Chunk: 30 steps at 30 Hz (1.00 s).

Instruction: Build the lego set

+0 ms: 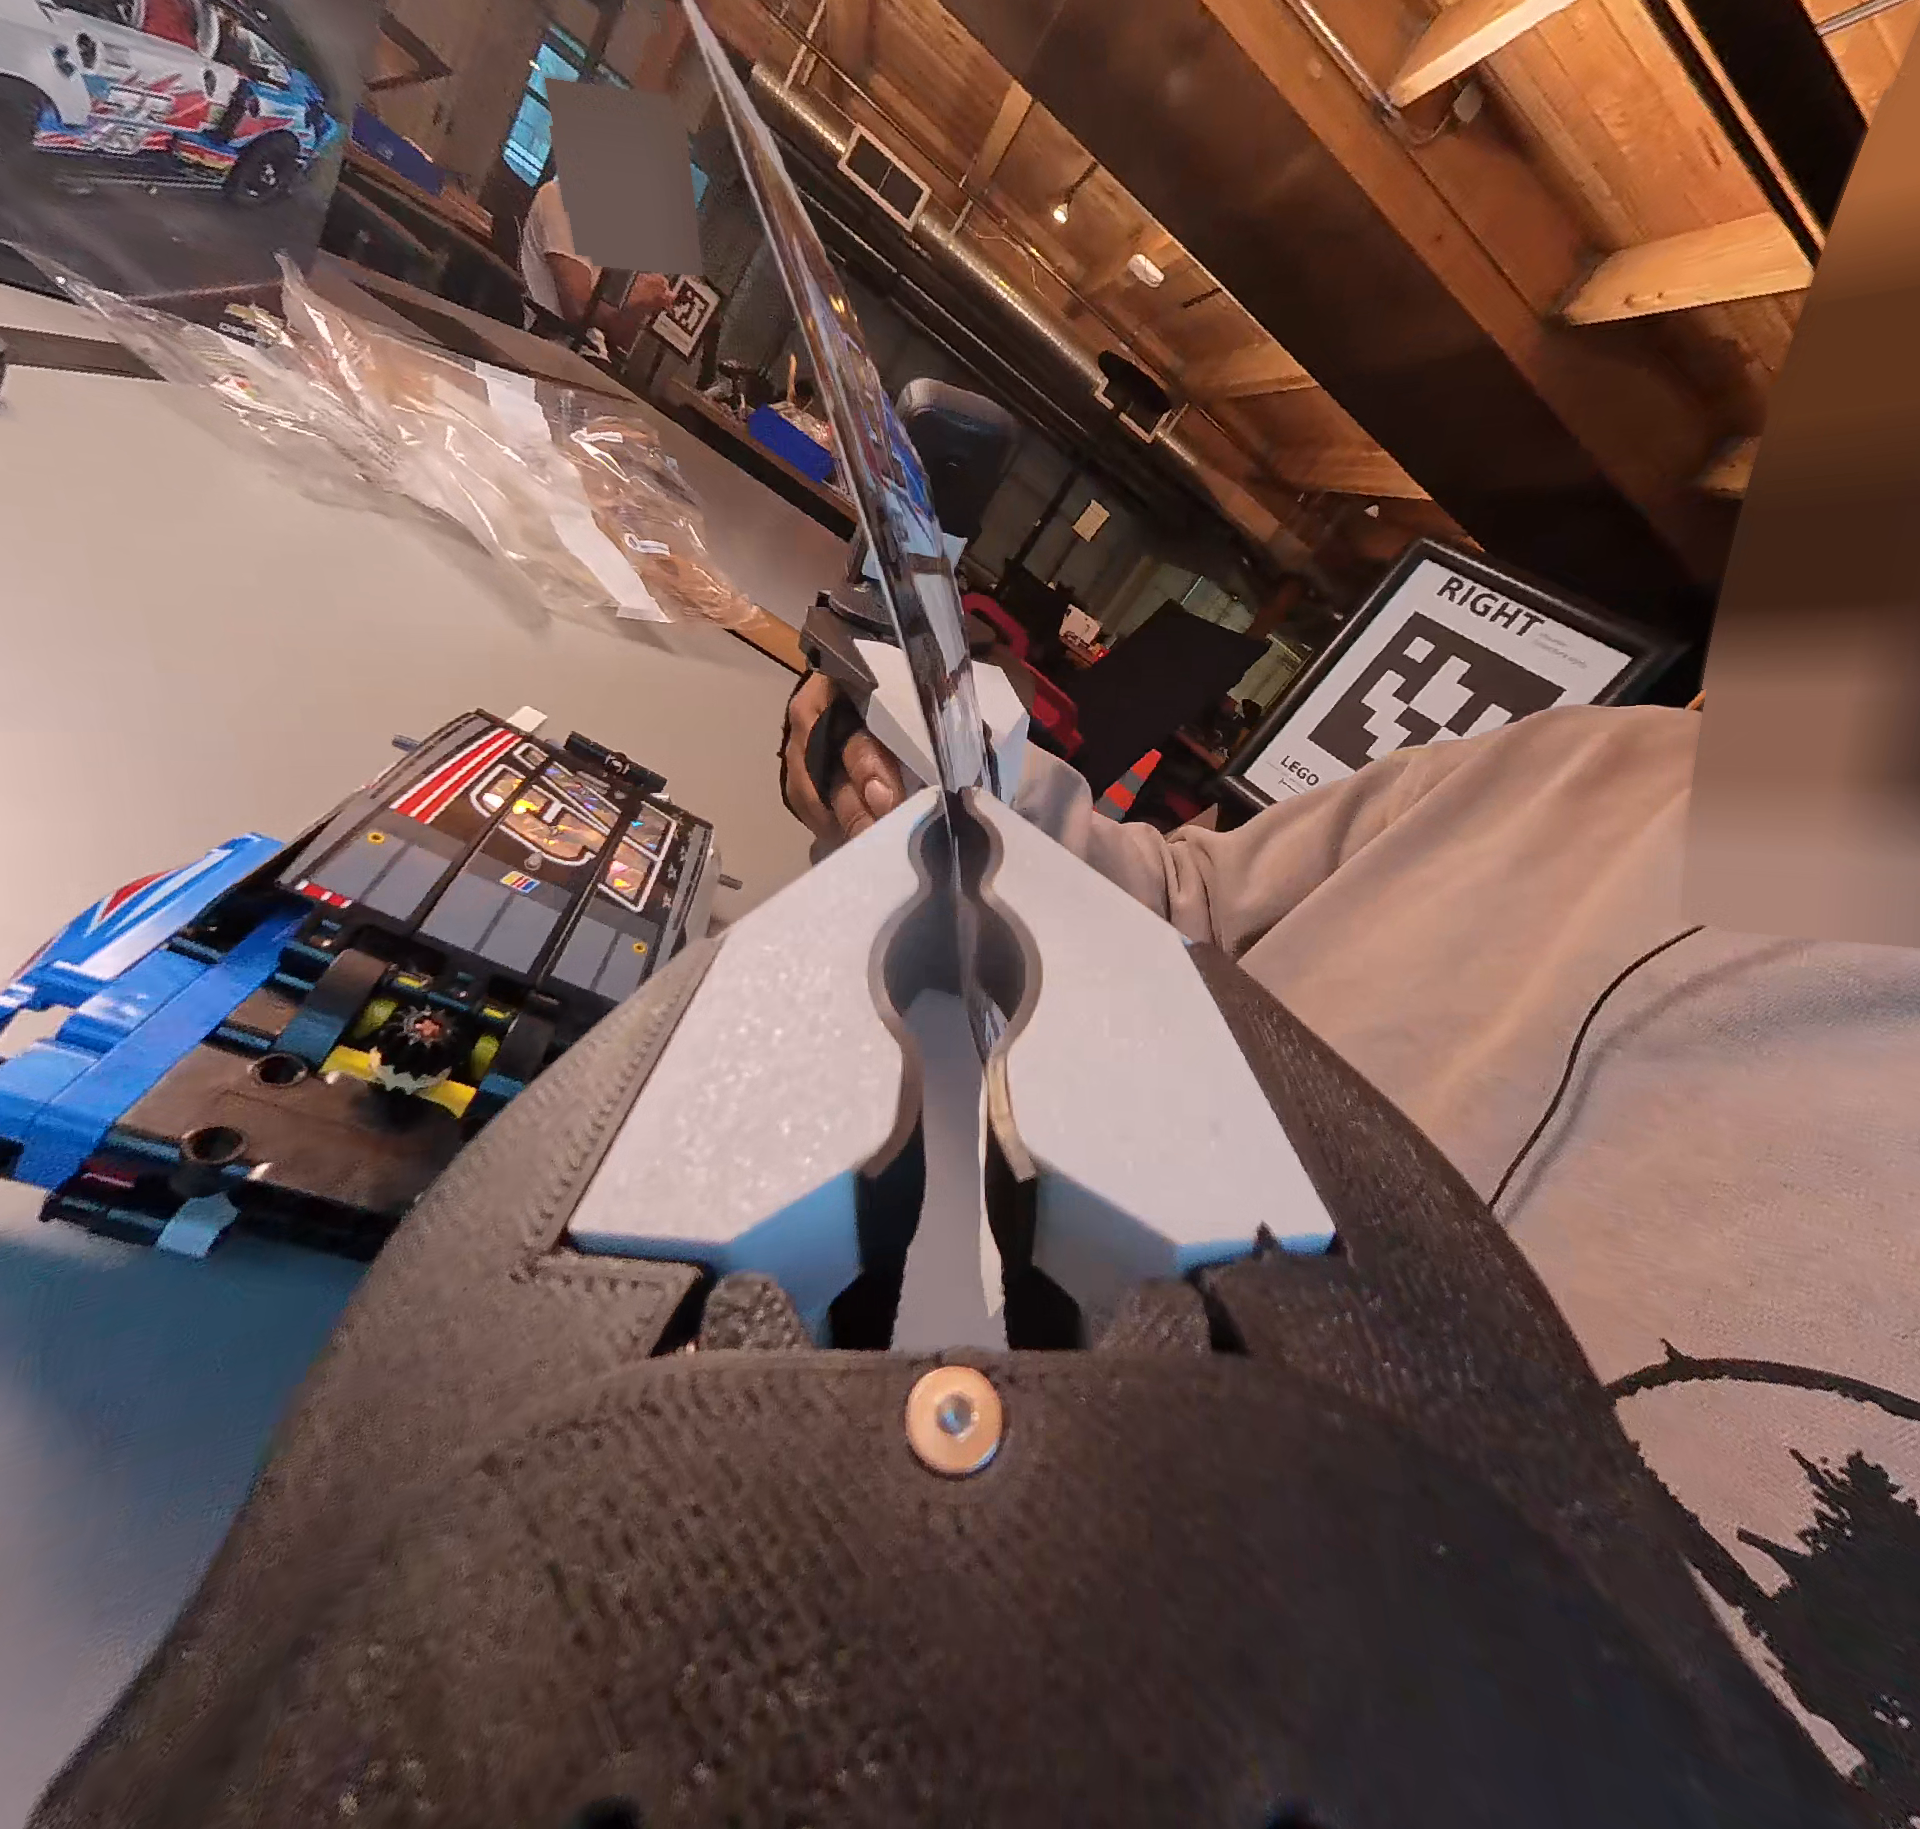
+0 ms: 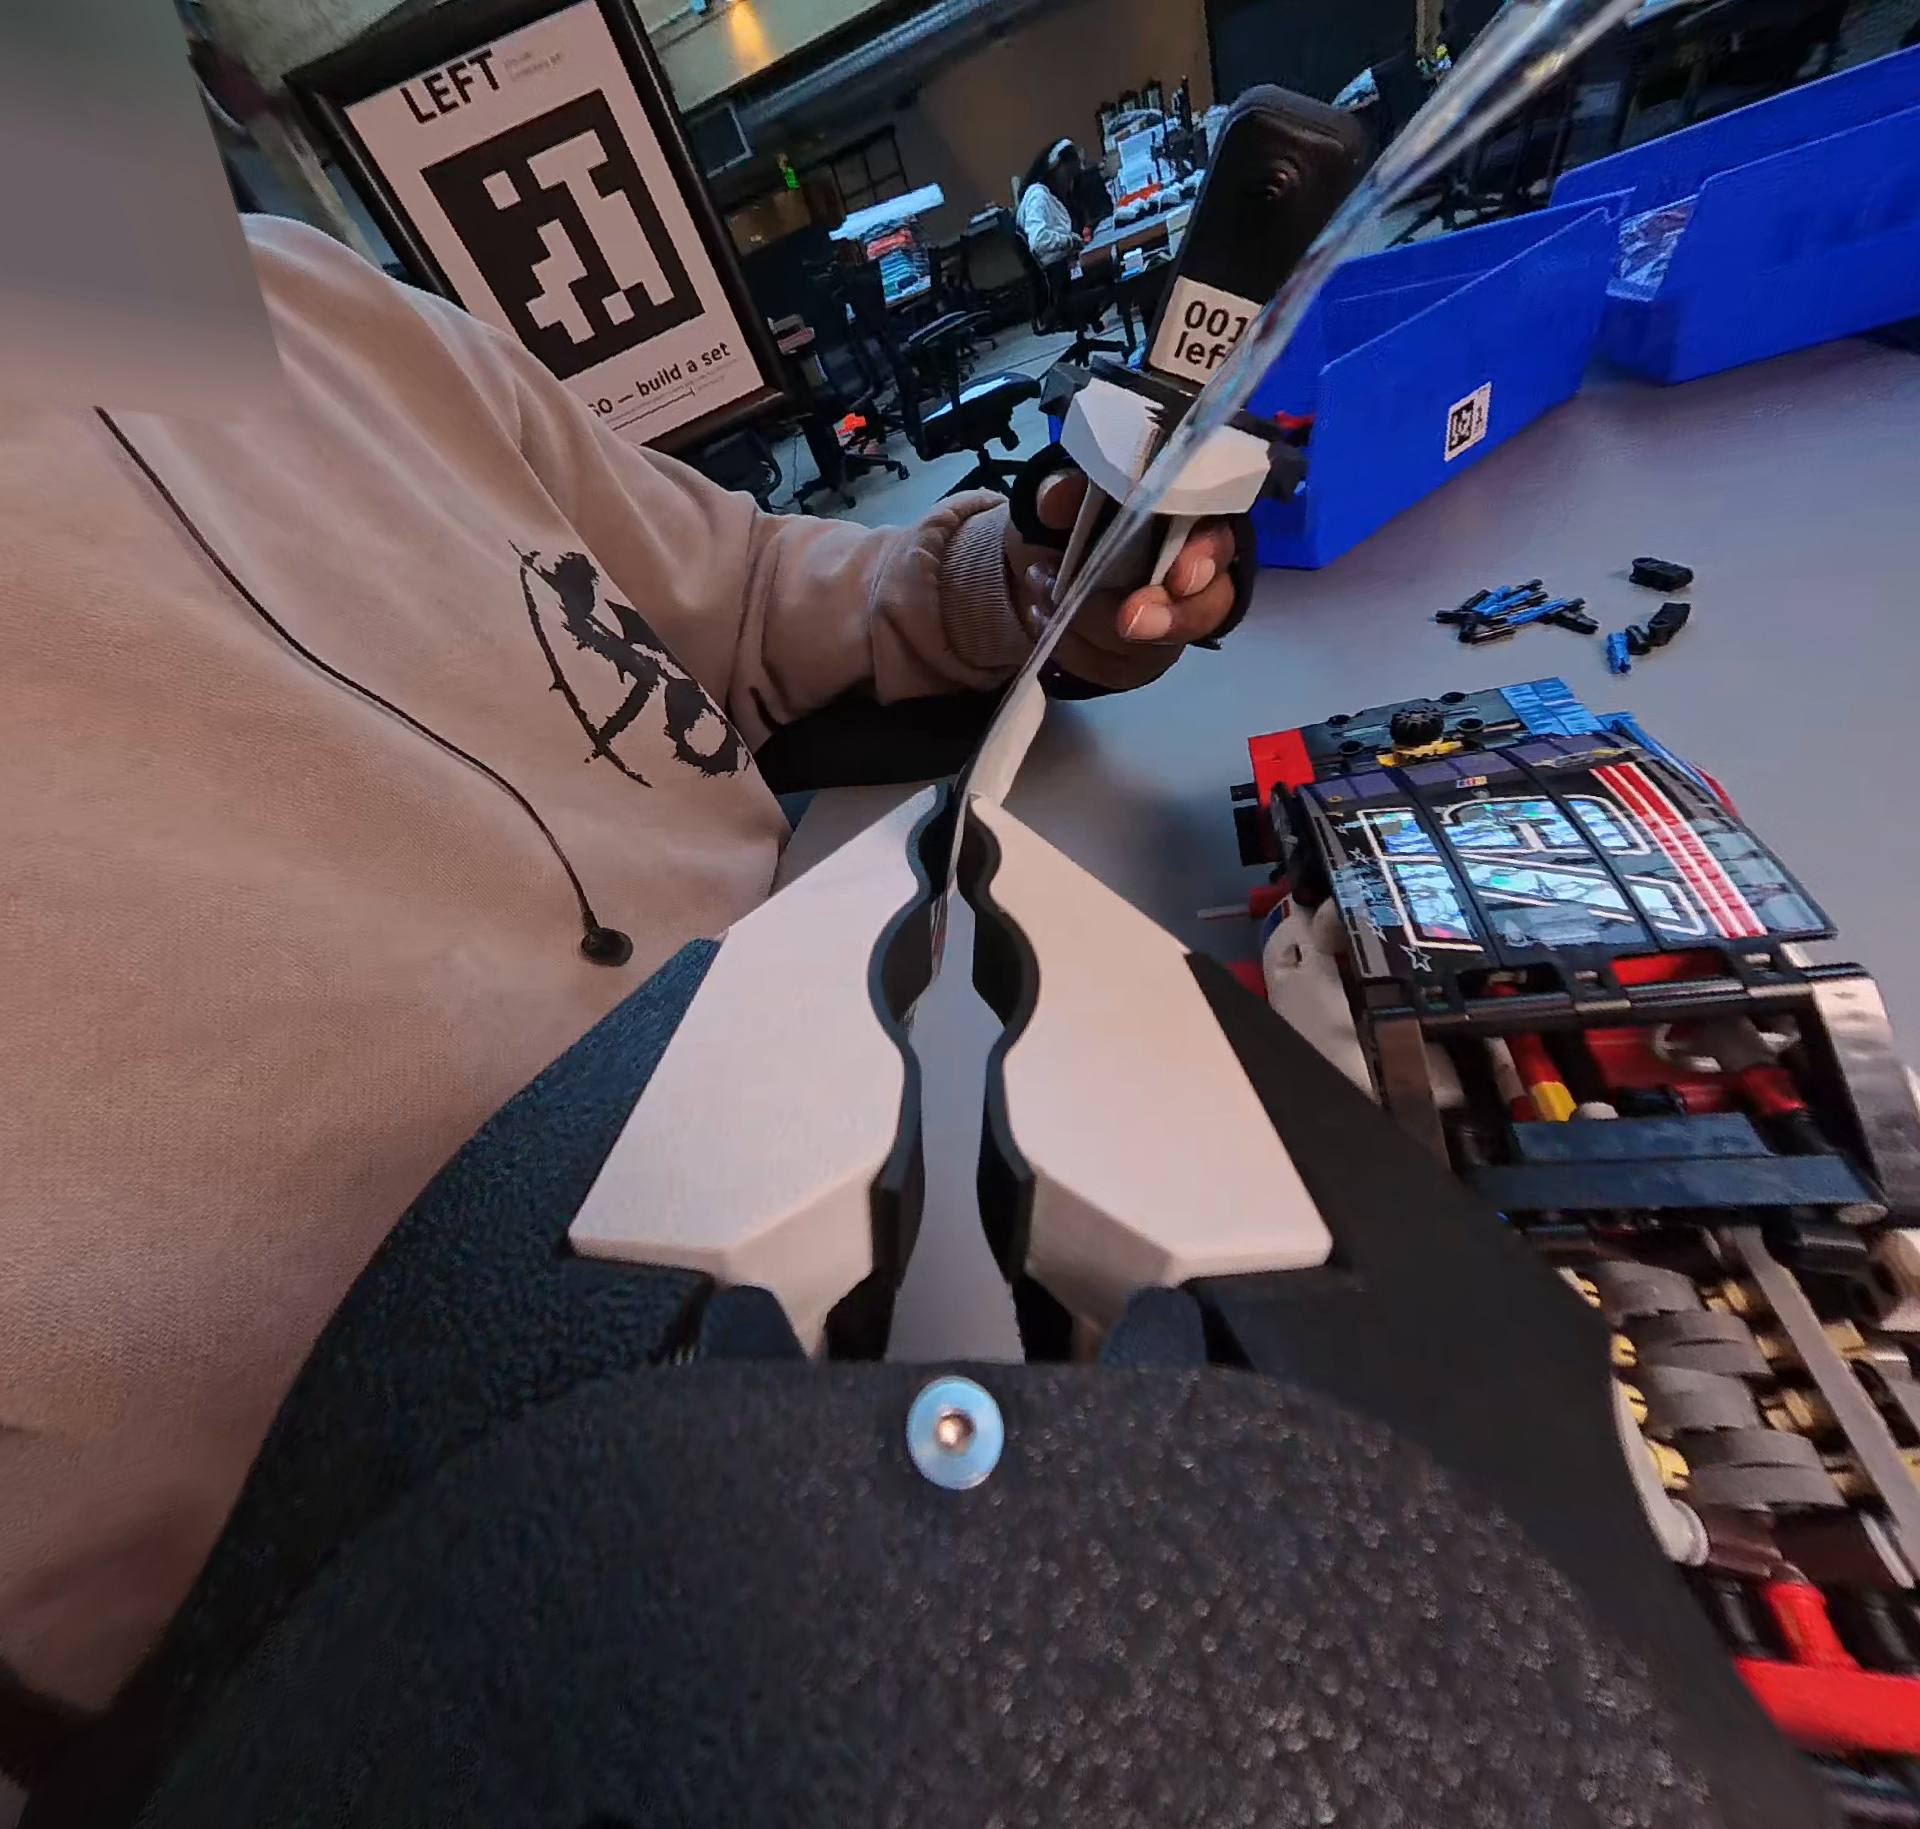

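Observation:
A thin glossy printed sheet (image 1: 831, 325) is held edge-on between both grippers, above the table. My left gripper (image 1: 951, 803) is shut on its lower edge. My right gripper (image 2: 961, 803) is shut on the sheet's (image 2: 1340, 210) other end. Each gripper also shows in the other's view, the right one (image 1: 935, 709) and the left one (image 2: 1143, 512), each clamped on the sheet. The partly built lego race car (image 1: 416, 948), black, blue and red with a shiny stickered roof, sits on the table (image 1: 208, 636) beside the grippers; it also shows in the right wrist view (image 2: 1558, 875).
Clear plastic bags (image 1: 468, 460) and the set's box (image 1: 156, 65) lie at the table's far side. Blue bins (image 2: 1455, 356) and several small loose black and blue pieces (image 2: 1527, 616) sit beyond the car. Framed marker signs (image 2: 561, 221) stand by the person's torso (image 2: 312, 688).

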Each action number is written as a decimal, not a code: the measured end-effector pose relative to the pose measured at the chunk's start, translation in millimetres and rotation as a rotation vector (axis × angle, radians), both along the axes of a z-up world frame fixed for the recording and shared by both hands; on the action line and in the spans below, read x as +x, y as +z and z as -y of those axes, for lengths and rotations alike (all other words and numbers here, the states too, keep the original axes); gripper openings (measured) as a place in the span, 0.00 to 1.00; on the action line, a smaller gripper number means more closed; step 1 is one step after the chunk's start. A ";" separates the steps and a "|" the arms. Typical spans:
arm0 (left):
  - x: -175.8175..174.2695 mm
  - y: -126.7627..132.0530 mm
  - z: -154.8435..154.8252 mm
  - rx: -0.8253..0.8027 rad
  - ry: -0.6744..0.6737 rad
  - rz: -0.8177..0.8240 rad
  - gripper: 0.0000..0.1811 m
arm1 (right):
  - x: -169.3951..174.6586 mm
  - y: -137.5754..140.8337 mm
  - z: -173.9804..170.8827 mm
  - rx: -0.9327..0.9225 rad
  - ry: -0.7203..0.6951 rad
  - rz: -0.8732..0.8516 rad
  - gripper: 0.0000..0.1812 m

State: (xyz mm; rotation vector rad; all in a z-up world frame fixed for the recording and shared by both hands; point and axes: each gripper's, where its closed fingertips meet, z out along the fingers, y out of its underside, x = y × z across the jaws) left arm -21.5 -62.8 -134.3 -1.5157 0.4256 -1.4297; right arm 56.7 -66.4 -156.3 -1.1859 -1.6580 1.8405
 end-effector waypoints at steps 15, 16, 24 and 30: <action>11.0 -14.2 2.7 -0.001 -0.016 -0.069 0.00 | -0.3 28.4 -49.8 -0.130 -0.272 -0.147 0.00; 12.0 -13.5 3.6 0.008 -0.017 -0.072 0.00 | -0.1 27.7 -49.7 -0.141 -0.269 -0.135 0.00; 11.4 -6.2 -0.7 0.064 0.045 -0.094 0.11 | -10.8 2.8 -42.3 -0.320 -0.220 0.105 0.00; 6.4 -5.0 -5.4 0.069 0.109 -0.134 0.00 | -16.1 -6.6 -45.6 -0.408 -0.243 0.190 0.00</action>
